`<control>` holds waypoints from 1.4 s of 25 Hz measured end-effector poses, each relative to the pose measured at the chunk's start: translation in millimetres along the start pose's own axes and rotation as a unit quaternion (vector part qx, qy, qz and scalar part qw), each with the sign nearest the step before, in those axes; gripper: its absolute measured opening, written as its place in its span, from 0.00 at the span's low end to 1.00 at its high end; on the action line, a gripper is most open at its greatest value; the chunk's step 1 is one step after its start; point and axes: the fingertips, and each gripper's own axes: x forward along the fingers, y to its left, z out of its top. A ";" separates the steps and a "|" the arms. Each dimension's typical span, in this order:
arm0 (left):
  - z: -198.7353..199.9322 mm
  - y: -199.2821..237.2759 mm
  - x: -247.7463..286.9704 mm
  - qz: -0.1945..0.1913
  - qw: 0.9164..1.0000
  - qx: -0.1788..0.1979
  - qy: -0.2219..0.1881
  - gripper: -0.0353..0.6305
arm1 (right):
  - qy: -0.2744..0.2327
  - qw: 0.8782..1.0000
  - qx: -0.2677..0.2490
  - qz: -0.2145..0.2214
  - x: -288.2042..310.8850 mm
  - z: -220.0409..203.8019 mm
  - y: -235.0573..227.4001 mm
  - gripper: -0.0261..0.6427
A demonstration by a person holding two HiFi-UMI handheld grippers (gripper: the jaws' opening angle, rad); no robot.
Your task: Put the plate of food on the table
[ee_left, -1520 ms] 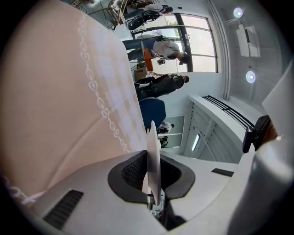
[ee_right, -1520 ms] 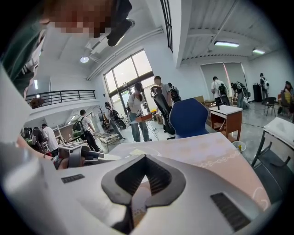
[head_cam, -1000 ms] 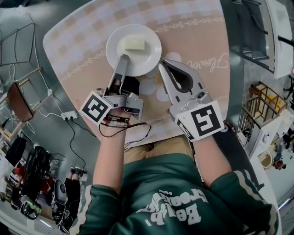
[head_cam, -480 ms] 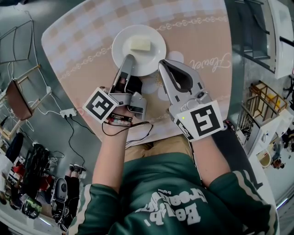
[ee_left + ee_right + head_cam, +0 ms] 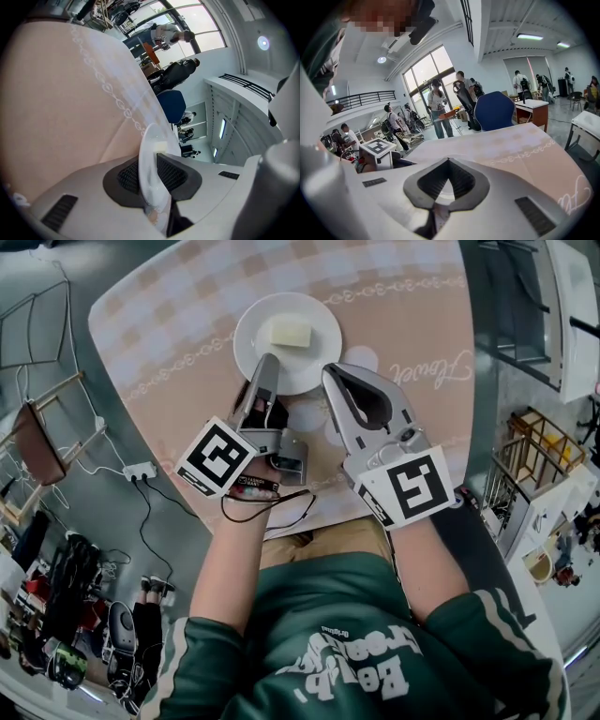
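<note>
1. Head view: the plate (image 5: 251, 352) sits over the middle of the counter (image 5: 394, 324), closer to its left edge than its right. A pale block of food (image 5: 290, 332) lies on it, loose, towards the far side. The left tool (image 5: 266, 367) reaches over the plate's near rim. The right tool (image 5: 330, 371) has its tips just beside the near-right rim, and contact with the rim cannot be made out.

2. Left gripper view: the left tool (image 5: 152, 187) is clenched on the plate (image 5: 149, 173), with the rim seen edge-on between the ribbed pads. The food (image 5: 161, 147) shows just past the jaws. The counter (image 5: 61, 93) fills the left of the view. I cannot tell whether the plate's base rests on it.

3. Right gripper view: the right tool (image 5: 448, 159) has its tips closed together and grasps nothing. Only a pale surface shows through the gap behind the tips.

4. Handling, as a judgement: the plate looks glazed, so it should be stiff, smooth, slippery and breakable. A pinch at one rim leaves its weight hanging off to one side. The grip should be deep on the rim and the plate kept level, or the loose food may slide. It should be set down gently, flat, well in from the counter's edges.
</note>
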 end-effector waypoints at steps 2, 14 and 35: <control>-0.3 0.9 -1.3 0.003 1.000 0.002 0.001 0.18 | 0.000 1.000 0.000 0.000 0.5 -0.1 1.0 0.06; -0.5 9.4 -15.4 0.014 1.000 -0.002 -0.001 0.19 | -0.002 1.000 -0.004 0.007 -3.1 0.8 11.9 0.06; 2.7 16.0 -41.0 0.009 0.999 0.019 -0.024 0.19 | -0.010 1.000 -0.014 0.006 -21.3 -7.5 33.1 0.06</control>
